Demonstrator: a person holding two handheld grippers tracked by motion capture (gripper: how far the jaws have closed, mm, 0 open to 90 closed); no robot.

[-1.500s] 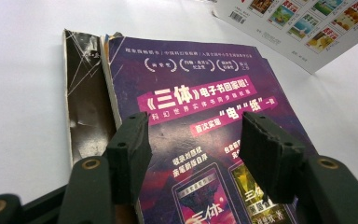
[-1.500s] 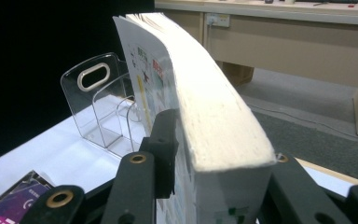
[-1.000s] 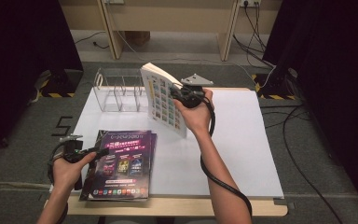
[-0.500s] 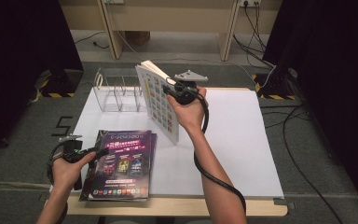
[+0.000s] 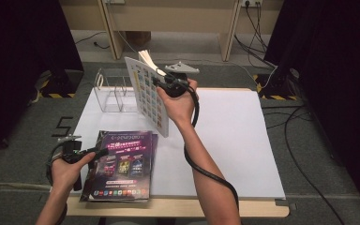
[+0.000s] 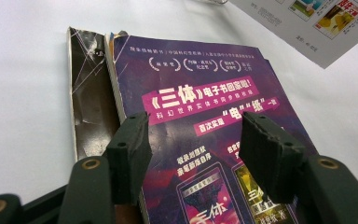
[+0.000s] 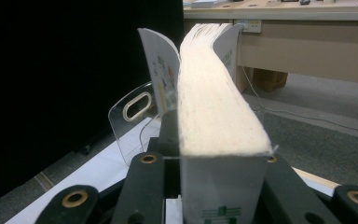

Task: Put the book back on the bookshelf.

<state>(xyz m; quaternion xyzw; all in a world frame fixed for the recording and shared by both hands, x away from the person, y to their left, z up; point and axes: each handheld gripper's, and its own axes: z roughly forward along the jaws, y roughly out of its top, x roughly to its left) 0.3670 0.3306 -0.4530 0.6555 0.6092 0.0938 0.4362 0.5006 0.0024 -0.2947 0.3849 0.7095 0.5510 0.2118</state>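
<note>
A thick white-covered book with a grid of small pictures on its cover stands upright in the air above the table, just right of the clear rack. My right gripper is shut on its edge, and its jaws have just been closing a little tighter on it. In the right gripper view the book's page block rises between the jaws of the right gripper. At the front left, my left gripper stays open, low over a stack of purple magazines. Its jaws stand apart above the top magazine's cover.
A white sheet covers the wooden table. The clear acrylic rack with dividers stands at the back left. Cables lie on the floor beyond and to the right. Black curtains hang at both sides.
My right hand has carried the book up and to the left, closer to the clear rack. The left hand and the purple magazines have stayed where they were.
</note>
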